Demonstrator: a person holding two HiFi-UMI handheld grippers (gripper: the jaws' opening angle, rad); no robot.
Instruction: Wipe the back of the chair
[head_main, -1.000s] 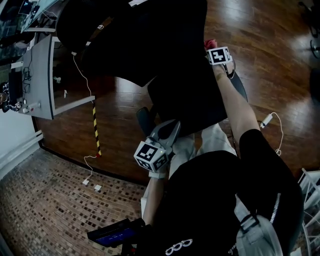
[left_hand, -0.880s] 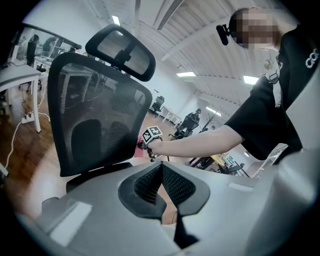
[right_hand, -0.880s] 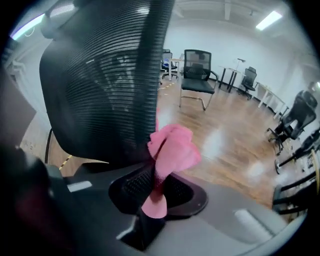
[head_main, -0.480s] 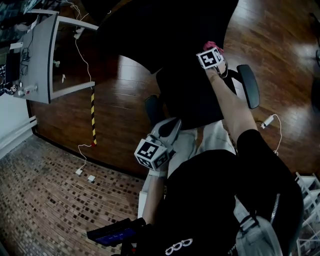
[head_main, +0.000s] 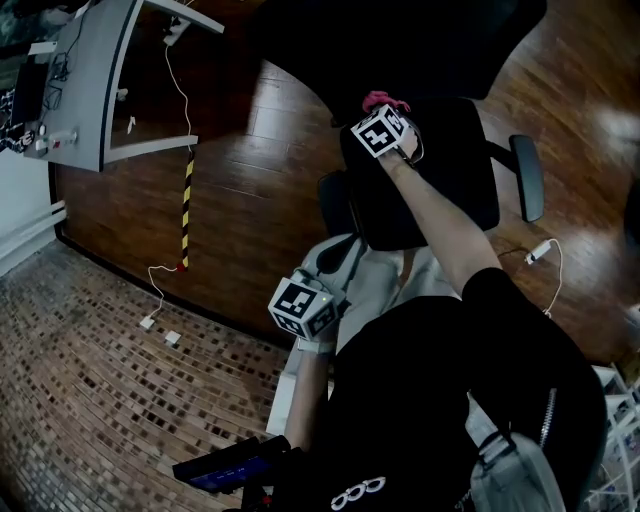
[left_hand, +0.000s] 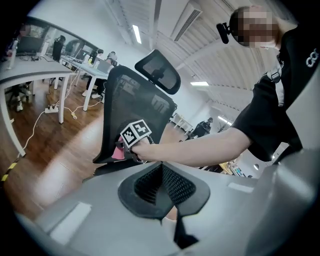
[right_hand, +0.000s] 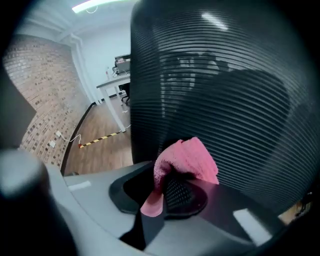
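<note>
A grey desk (head_main: 95, 80) stands at the far left, with a yellow-and-black striped strip (head_main: 186, 205) on the wood floor (head_main: 250, 220) beside it. The left gripper (left_hand: 161, 172) is held low near the person's body, its jaws together with nothing between them. Farther right, the right gripper (right_hand: 172, 187) is clamped on a pink cloth (right_hand: 187, 157) (bunched up), which presses against the black mesh back of the chair (right_hand: 225, 90)

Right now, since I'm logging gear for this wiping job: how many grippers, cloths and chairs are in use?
Grippers: 2 (left gripper, right gripper)
Pink cloth: 1
Chair: 1
Total: 4
</note>
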